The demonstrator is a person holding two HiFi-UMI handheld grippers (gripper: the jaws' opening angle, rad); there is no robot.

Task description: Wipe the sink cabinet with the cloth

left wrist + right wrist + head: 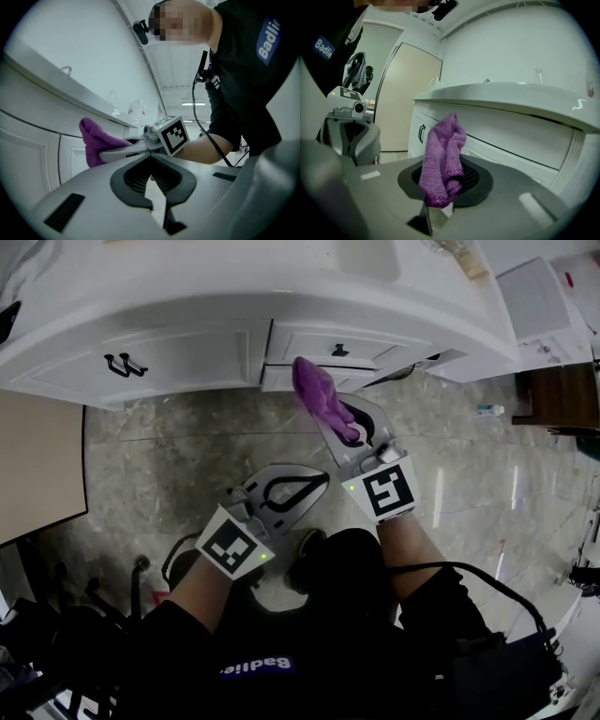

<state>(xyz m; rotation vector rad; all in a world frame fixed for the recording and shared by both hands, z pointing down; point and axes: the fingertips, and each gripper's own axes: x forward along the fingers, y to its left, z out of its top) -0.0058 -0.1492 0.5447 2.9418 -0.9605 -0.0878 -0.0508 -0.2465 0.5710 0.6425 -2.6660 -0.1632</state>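
The white sink cabinet (pixel 187 352) runs across the top of the head view, with two dark door handles (pixel 125 364) and a drawer knob (pixel 339 351). My right gripper (pixel 328 420) is shut on a purple cloth (pixel 319 392), which stands up from the jaws just in front of the drawer. I cannot tell whether the cloth touches the drawer. In the right gripper view the cloth (pixel 443 154) hangs bunched over the jaws, with the cabinet (pixel 511 136) behind. My left gripper (pixel 317 482) sits lower and nearer the body, shut with nothing in it.
Marbled grey floor (pixel 187 456) lies below the cabinet. A beige panel (pixel 37 465) stands at the left and dark wooden furniture (pixel 562 395) at the right. A small bottle (pixel 487 410) lies on the floor. A white box with papers (pixel 539 296) is at top right.
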